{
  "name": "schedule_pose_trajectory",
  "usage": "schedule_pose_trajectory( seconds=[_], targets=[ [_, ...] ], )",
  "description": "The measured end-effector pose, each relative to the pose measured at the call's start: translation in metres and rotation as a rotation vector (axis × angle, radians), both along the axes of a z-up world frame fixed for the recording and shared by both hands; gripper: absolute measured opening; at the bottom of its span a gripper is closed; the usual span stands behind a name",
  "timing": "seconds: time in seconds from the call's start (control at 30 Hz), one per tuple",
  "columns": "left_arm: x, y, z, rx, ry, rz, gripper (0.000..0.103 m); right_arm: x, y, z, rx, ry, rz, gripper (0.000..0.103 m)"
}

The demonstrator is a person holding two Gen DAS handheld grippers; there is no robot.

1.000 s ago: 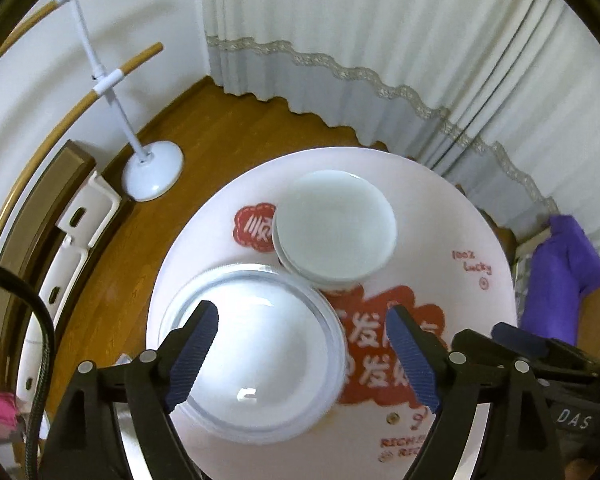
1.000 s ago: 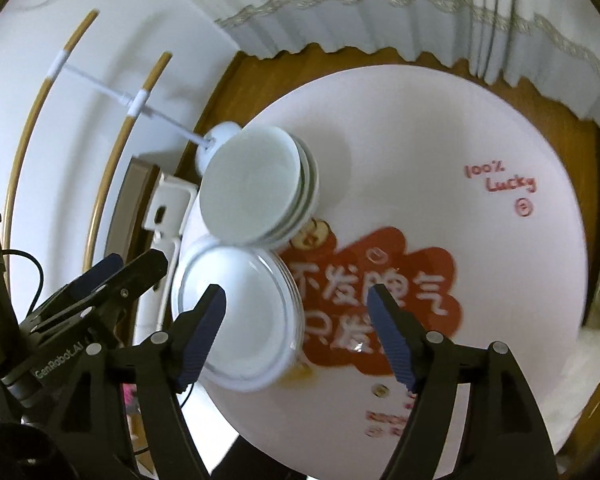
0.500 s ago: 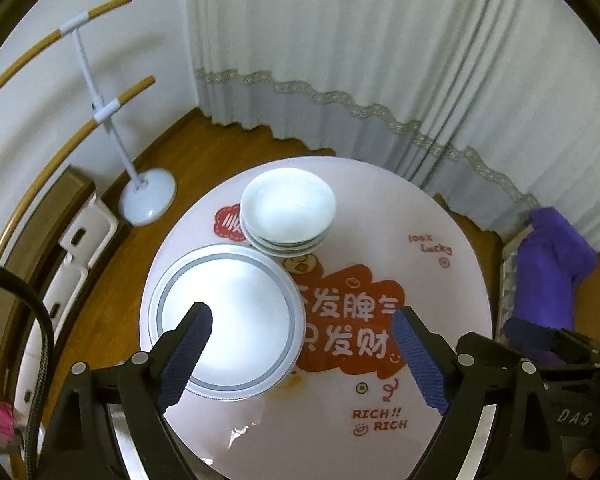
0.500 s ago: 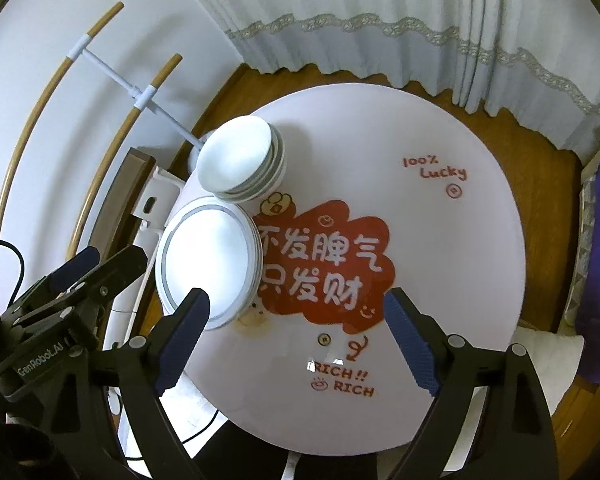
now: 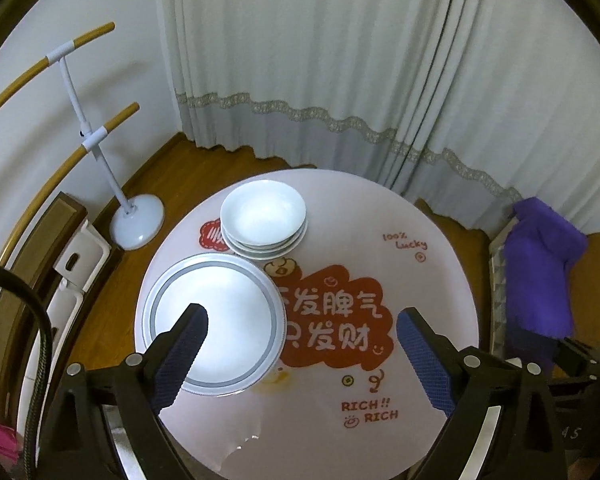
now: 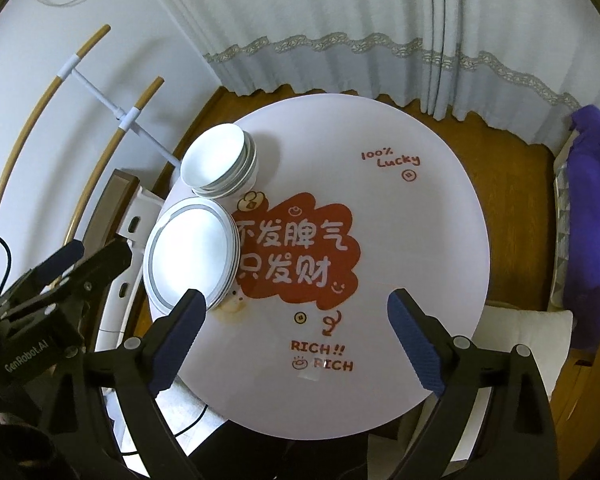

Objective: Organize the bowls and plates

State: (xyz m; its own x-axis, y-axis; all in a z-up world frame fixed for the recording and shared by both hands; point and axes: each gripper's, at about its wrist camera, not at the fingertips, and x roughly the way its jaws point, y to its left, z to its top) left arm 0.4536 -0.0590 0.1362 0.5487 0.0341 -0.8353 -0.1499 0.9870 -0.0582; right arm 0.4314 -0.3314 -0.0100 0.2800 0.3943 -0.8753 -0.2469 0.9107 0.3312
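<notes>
A stack of grey-rimmed white plates [image 5: 214,316] [image 6: 190,256] lies at the left edge of the round pink table [image 5: 380,216] [image 6: 340,128]. Just behind it, a stack of white bowls [image 5: 263,216] [image 6: 216,160] touches the plates. My left gripper [image 5: 302,314] hangs well above the table, its jaws opening with nothing between them. Its left fingertip overlaps the plates only in the picture. My right gripper [image 6: 296,296] is also high over the table, jaws opening and empty. The right wrist view shows the left gripper [image 6: 60,264] off the table's left side.
A white stand base [image 5: 138,224] and a white plastic stool [image 5: 80,256] are on the wooden floor to the left. A purple garment [image 5: 540,264] [image 6: 592,184] lies at the right, and a white cushion [image 6: 528,332] beside the table. A curtain [image 5: 340,80] hangs behind.
Both grippers have drawn back and up from the plates, so the whole table now shows. Their jaws stand wider. The plates and bowls have not moved.
</notes>
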Motion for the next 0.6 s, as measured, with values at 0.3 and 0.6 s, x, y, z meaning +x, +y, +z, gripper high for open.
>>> schedule_pose_trajectory(
  seconds=[0.3, 0.6],
  targets=[
    [-0.008, -0.009, -0.038, 0.022, -0.050, -0.012, 0.100, -0.009, -0.008, -0.015, -0.002, -0.074, -0.003, 0.100],
    [-0.005, -0.008, -0.080, 0.074, -0.103, -0.067, 0.100, -0.018, -0.010, -0.048, 0.020, -0.136, -0.020, 0.100]
  ],
)
